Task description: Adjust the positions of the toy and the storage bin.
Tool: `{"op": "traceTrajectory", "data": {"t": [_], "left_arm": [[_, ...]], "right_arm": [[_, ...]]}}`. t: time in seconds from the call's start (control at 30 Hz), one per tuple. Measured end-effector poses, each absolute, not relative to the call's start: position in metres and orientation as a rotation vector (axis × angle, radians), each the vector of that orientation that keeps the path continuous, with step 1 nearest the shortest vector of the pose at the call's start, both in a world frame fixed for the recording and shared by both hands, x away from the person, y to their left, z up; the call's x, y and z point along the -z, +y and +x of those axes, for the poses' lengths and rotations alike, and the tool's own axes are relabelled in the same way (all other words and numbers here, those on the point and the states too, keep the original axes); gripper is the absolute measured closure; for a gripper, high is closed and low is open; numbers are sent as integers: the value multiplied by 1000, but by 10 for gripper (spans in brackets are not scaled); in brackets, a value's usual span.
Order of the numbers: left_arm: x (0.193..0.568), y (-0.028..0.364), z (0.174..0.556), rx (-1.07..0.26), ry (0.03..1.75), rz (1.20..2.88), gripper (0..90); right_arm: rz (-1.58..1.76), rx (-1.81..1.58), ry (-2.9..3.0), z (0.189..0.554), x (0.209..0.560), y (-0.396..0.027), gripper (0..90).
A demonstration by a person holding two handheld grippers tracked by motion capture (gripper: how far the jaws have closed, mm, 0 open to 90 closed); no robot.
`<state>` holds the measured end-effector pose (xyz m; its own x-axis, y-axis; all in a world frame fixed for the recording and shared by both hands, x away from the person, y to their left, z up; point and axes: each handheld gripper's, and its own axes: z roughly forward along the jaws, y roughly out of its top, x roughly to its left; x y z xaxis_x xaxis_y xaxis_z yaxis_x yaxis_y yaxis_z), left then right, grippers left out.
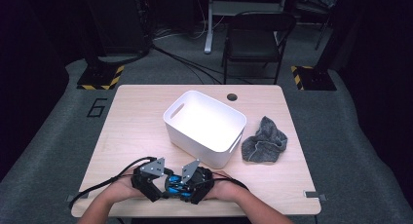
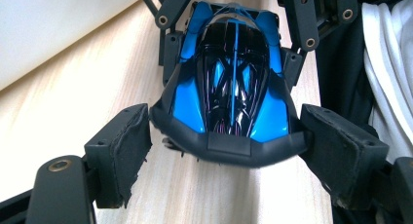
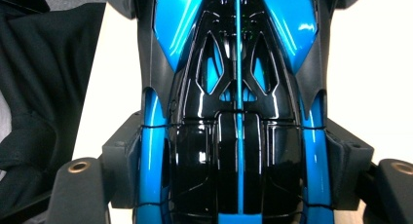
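Observation:
A glossy blue and black toy car [image 1: 176, 184] lies on the wooden table [image 1: 136, 121] near its front edge, between my two grippers. In the left gripper view the car's [image 2: 229, 78] nose sits between the padded jaws of my left gripper [image 2: 226, 136], and both pads [image 2: 124, 151] touch its bumper corners. My right gripper [image 3: 238, 151] is shut on the car's [image 3: 234, 87] body from the opposite end, with its pads [image 3: 124, 156] pressed to the sides. From above, the left gripper [image 1: 158, 182] and right gripper [image 1: 192, 185] face each other, held by two hands.
A white plastic bin [image 1: 204, 126] with handle slots stands just behind the grippers at mid-table. A crumpled grey cloth [image 1: 265, 141] lies to its right. A round hole [image 1: 232, 96] marks the table's far edge, and a black chair [image 1: 258, 39] stands beyond.

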<state>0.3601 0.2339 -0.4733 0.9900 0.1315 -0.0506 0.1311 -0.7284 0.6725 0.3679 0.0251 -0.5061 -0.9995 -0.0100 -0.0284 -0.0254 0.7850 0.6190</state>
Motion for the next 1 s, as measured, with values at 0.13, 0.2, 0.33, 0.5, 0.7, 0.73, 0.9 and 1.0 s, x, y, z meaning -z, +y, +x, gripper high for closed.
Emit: {"op": "traceTrajectory", "data": {"t": [0.13,0.2,0.33,0.5,0.7,0.73,0.9,1.0], "left_arm": [[470,237,360,-4,184,2386,203],[469,239,360,-10,190,2372,200],[462,245,360,-40,213,2345,208],[456,252,362,-48,230,2327,224],[456,259,366,-60,258,2325,248],[457,260,367,-59,272,2316,254],[463,268,372,-65,317,2314,266],[465,269,373,-76,338,2309,277]], "right_arm": [[-3,-981,2951,366,505,23,262],[0,-971,2953,367,505,22,261],[26,-966,2944,365,504,18,261],[53,-952,2940,361,499,15,261],[100,-966,2939,360,491,13,261],[100,-974,2931,361,490,12,262],[141,-974,2924,361,483,7,261],[180,-977,2913,363,475,2,261]]}}
